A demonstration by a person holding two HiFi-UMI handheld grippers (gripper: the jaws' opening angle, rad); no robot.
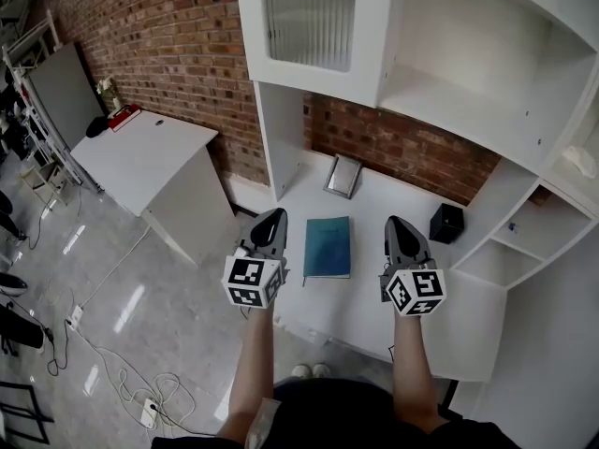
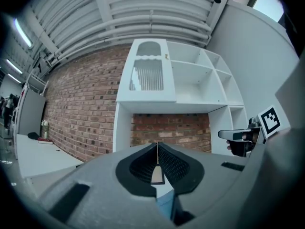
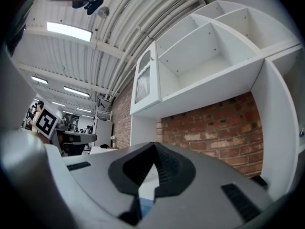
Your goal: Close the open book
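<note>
The teal book (image 1: 328, 246) lay closed and flat on the white table (image 1: 360, 299), between the two tongs. The left tongs (image 1: 275, 215) hovered at its 9 o'clock, pads pressed together on nothing. The right tongs (image 1: 396, 223) were at its 3 o'clock, likewise closed and empty. A black box (image 1: 446, 223) sat at the book's 2 o'clock, and a small framed panel (image 1: 343, 176) at 12.

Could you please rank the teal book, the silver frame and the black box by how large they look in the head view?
1. teal book, clearly largest.
2. silver frame and black box: nearly alike; the frame stands farther back, so unranked.
</note>
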